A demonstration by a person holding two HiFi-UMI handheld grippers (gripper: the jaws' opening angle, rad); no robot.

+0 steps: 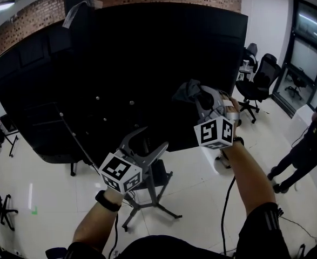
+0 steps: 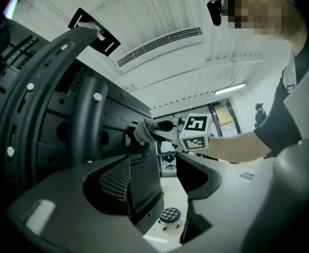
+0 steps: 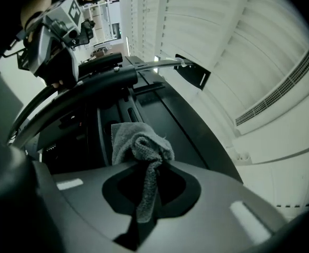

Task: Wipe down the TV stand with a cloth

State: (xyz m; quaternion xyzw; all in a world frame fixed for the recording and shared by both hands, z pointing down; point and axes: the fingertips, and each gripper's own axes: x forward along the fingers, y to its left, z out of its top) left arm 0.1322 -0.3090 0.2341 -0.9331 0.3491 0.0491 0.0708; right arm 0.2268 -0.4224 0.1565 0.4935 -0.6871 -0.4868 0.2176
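- Head view is showing the right gripper (image 1: pixel 203 100) raised against the black back panel (image 1: pixel 120 63) of the TV, with its fingers pinching a grey cloth (image 1: pixel 187 90).
- Right gripper view is showing the fingers clamping together on the cloth, which is bunching above them and hanging down between them, right beside the panel; whether it is touching the panel cannot be told.
- Lower down, the left gripper (image 1: pixel 147 140) is hovering just above the TV stand (image 1: pixel 147 201), its fingers standing wide apart and gripping nothing.
- Left gripper view is looking up along the panel toward the right gripper and the cloth.
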